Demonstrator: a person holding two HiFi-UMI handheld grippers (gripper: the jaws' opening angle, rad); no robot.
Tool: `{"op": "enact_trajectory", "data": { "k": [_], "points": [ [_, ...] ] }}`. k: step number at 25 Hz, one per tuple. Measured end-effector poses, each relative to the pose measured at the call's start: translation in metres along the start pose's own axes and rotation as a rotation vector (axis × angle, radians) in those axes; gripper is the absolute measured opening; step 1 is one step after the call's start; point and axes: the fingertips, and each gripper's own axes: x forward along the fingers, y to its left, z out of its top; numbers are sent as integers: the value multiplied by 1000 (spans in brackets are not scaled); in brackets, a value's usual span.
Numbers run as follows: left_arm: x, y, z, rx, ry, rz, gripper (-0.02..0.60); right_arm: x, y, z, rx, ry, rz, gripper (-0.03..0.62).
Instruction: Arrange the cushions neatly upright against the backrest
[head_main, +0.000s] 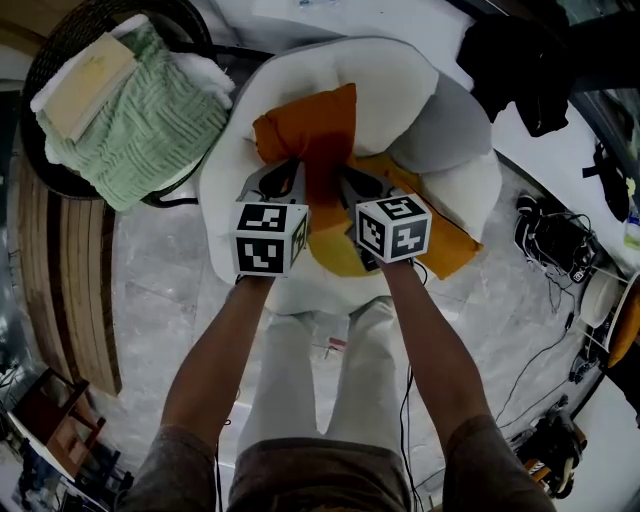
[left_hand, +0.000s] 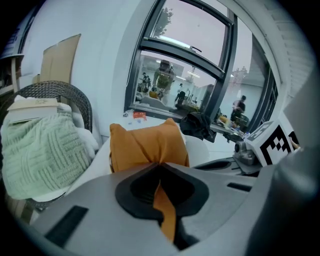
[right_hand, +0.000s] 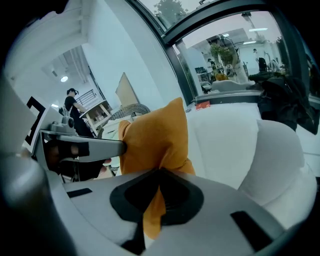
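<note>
Head view, looking steeply down: a round white chair (head_main: 385, 75) fills the middle of the frame. At its centre my left gripper (head_main: 292, 178) and right gripper (head_main: 347, 182) sit side by side, each clamped on the near edge of one orange cushion (head_main: 312, 122). The cushion stretches from the jaws toward the top of the frame, raised off the seat. A second cushion (head_main: 448, 245), yellow-orange, lies flat on the seat at lower right, partly under my right gripper. A grey cushion (head_main: 455, 125) leans on the chair's wall at upper right. A green blanket (head_main: 130, 125) is heaped in a dark wicker basket at upper left.

Left gripper view: the left gripper (left_hand: 161, 190) has its jaws pressed together with a fold of orange cloth pinched between them. The cushion (left_hand: 145, 142) bunches up just beyond the tips, at frame centre. The blanket (left_hand: 40, 150) is at left, and a big window is behind.

Right gripper view: the right gripper (right_hand: 156, 195) is likewise closed on a strip of the same cloth. The cushion (right_hand: 155, 132) rises at centre, and the white backrest (right_hand: 225, 135) stands behind it to the right. The left gripper (right_hand: 85, 147) reaches in from the left.

By my reckoning the task is at an early stage. One cushion is in the air, not yet set against the backrest. The second cushion has yet to be stood up.
</note>
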Motion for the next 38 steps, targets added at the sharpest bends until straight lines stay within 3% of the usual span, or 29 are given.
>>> {"op": "enact_trajectory", "data": {
  "k": [12,20,23,27,30,38],
  "points": [
    [57,0,-51,-8,32,-15,17,48,-49,-52,6,33,-44,29],
    [58,-4,-56,-20,8,8,20,48,-52,-57,-7,39,-40,29],
    [52,-5,-56,-4,27,33,27,41,-50,-58,-29,70,-57,32],
    [35,-8,-54,-39,48,64,38,18,-49,-55,-51,83,-79,34],
    [21,-12,-49,-59,42,86,9,-4,-48,-48,-71,75,-73,34],
    [23,-71,-43,-118,37,63,8,-60,-78,-44,-101,94,-93,34]
  ]
}}
